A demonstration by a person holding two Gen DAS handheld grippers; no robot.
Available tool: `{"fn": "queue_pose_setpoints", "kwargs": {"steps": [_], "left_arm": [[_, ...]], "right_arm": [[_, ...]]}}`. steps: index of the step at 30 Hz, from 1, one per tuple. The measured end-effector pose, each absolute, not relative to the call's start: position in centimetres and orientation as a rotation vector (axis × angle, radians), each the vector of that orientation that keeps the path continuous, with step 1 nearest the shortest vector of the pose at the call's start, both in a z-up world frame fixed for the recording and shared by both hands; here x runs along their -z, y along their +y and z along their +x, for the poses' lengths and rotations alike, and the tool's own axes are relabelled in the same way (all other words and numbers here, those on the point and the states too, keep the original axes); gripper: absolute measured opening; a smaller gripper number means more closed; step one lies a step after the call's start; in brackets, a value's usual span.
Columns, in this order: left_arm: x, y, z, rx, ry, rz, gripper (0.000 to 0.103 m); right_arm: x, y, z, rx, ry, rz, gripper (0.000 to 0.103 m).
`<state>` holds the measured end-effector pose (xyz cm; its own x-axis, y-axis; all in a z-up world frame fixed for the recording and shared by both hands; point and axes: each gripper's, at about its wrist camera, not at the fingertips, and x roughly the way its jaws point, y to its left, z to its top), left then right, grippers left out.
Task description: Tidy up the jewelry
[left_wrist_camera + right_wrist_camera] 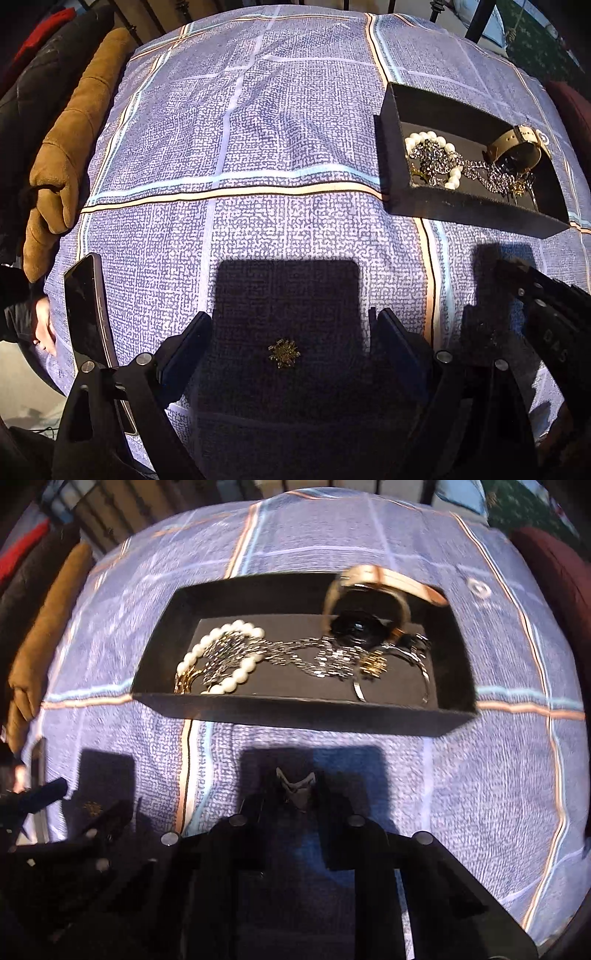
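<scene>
A small gold star-shaped brooch (283, 353) lies on the blue checked bedspread, in shadow, between the fingers of my open left gripper (291, 332). A black jewelry box (461, 206) sits far right; it also shows in the right wrist view (295, 716). It holds a pearl bracelet (221, 653), silver chains (317, 657) and a tan-strapped watch (365, 609). My right gripper (295, 790) is shut on a small silvery jewelry piece (295, 781), just short of the box's near wall.
A dark phone (88, 314) lies at the left by the bed edge. A brown cushion (62, 147) and dark clothes lie along the left side. A maroon cushion (554, 579) is at the far right. A small ring (479, 589) lies beyond the box.
</scene>
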<state>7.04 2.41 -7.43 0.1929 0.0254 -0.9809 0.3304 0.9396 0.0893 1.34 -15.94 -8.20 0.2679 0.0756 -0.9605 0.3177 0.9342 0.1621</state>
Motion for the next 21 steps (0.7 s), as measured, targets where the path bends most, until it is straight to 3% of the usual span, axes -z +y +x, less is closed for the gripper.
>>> {"fn": "queue_pose_setpoints", "kwargs": {"steps": [11, 21], "left_arm": [[4.2, -3.0, 8.6, 0.266, 1.290, 0.326, 0.088], [1.1, -6.3, 8.7, 0.255, 1.223, 0.336, 0.088]], "right_arm": [[1.1, -20.6, 0.2, 0.218, 1.166, 0.443, 0.019], [-1.2, -22.3, 2.0, 0.255, 1.128, 0.434, 0.020]]}}
